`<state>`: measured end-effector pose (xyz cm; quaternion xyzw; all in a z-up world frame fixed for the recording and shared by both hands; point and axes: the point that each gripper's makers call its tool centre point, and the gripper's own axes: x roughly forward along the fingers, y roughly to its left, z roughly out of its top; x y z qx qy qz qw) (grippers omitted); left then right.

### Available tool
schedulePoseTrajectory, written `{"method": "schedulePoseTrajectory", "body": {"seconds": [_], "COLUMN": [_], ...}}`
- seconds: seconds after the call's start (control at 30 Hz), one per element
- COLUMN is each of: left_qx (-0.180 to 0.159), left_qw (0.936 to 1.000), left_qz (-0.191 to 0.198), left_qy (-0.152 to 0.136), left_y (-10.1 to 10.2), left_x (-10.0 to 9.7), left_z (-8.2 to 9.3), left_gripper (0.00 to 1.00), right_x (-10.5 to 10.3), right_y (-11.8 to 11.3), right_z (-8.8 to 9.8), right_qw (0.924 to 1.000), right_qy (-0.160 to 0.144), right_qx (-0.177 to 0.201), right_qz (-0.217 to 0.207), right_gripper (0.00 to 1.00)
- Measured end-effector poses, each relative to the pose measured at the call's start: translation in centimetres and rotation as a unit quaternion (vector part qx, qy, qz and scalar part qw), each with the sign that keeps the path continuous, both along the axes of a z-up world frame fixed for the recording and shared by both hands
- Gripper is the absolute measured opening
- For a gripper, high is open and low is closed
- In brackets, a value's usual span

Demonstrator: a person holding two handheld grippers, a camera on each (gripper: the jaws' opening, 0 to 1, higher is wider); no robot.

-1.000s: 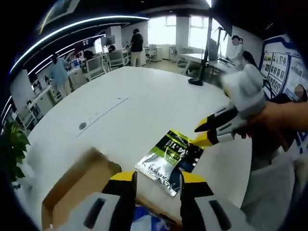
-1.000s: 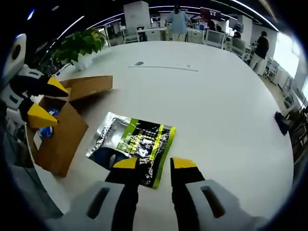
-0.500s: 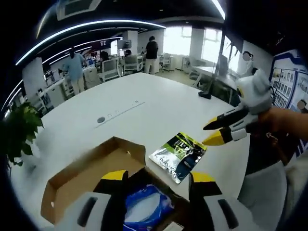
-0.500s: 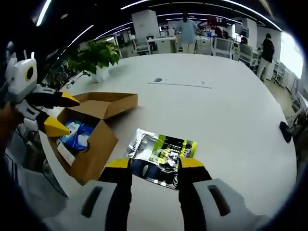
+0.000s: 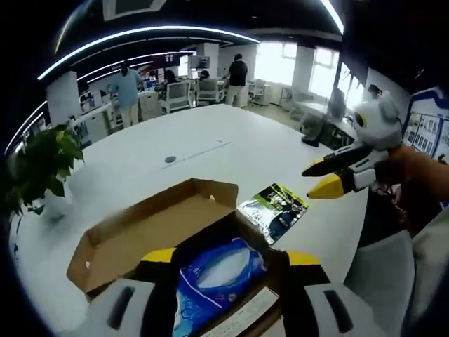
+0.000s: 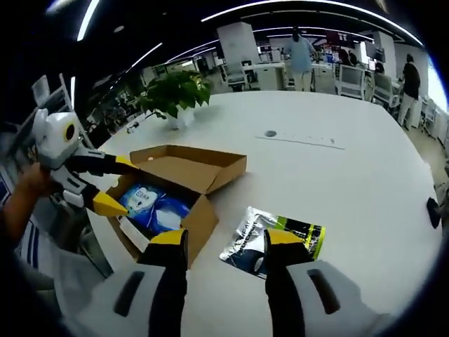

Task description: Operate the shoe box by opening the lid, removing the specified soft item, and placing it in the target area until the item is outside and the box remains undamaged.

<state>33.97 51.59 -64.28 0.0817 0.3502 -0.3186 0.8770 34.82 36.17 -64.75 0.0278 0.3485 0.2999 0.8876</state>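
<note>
Two grippers: left gripper (image 5: pixel 224 258) spread, empty; right gripper (image 6: pixel 226 239) spread, empty.
Box (image 6: pixel 203 210): lid (image 6: pixel 191 166) open, undamaged.
Pouch (image 6: pixel 275 237): out, on table (image 6: pixel 351 168).
Remaining: apparently nothing.

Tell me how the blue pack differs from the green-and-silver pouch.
The blue pack sits inside the open cardboard box; the green-and-silver pouch lies flat on the white table beside the box. The pack is blue and white; the pouch is silver, black and green. Both look like soft packets.

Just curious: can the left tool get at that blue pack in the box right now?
Probably yes: the lid is open, the blue pack lies uncovered, and the left tool hovers open above it.
</note>
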Motion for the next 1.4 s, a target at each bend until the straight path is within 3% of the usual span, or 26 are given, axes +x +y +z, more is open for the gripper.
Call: {"method": "schedulePoseTrajectory", "body": {"seconds": [0.37,0.8,1.1,1.4], "left_qx": [0.012,0.017,0.02,0.028], "left_qw": [0.999,0.9963,0.988,0.9815], "left_qz": [0.043,0.085,0.152,0.189], "left_qy": [0.004,0.004,-0.014,-0.004], "left_y": [5.1,9.2,13.3,16.0], "left_x": [-1.1,-2.1,-2.6,-3.6], "left_z": [-0.4,-0.6,-0.4,-1.6], "left_gripper": [0.62,0.63,0.58,0.5], "right_x": [-0.3,-0.6,-0.9,-1.2], "right_y": [3.8,8.5,11.3,14.1], "right_z": [0.0,-0.1,-1.1,-2.2], "right_qw": [0.9986,0.9948,0.9907,0.9864], "right_qy": [0.001,0.005,0.012,0.013], "right_qx": [0.005,0.017,0.012,0.007], "right_qz": [0.052,0.101,0.135,0.164], "right_gripper": [0.43,0.43,0.42,0.4]}}
